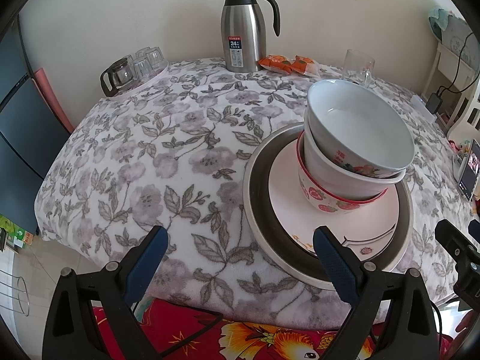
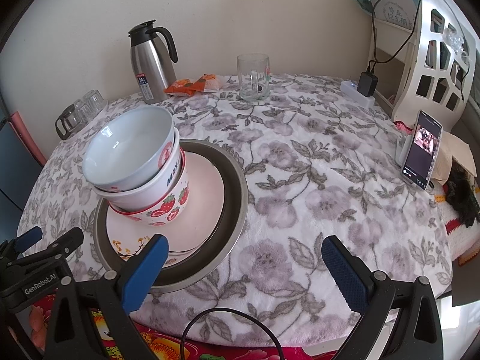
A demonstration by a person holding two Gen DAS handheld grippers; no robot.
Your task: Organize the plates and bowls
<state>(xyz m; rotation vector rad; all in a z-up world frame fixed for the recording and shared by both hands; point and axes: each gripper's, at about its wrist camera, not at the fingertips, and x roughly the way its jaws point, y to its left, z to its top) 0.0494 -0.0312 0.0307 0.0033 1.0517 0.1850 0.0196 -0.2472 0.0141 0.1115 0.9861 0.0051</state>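
Observation:
Three bowls are nested in a leaning stack: a white bowl [image 1: 360, 126] [image 2: 129, 147] on top, a plain white one [image 1: 339, 177] [image 2: 141, 192] under it, a strawberry-patterned bowl [image 1: 330, 201] [image 2: 168, 207] at the bottom. The stack rests on a pink plate [image 1: 300, 210] [image 2: 207, 186], which lies inside a metal dish [image 1: 258, 186] [image 2: 234, 180]. My left gripper [image 1: 240, 241] stands open at the table's near edge, left of the dish, its right finger over the rim. My right gripper [image 2: 244, 249] is open, its left finger over the dish's near rim. Both hold nothing.
A steel thermos jug [image 1: 243, 30] [image 2: 150, 63], orange snack packets [image 1: 285, 63] [image 2: 192, 85] and a glass mug [image 1: 357, 66] [image 2: 253, 78] stand at the back. A tray of upturned glasses [image 1: 135, 69] [image 2: 81, 111] sits far left. A phone on a stand [image 2: 421, 150] is at the right.

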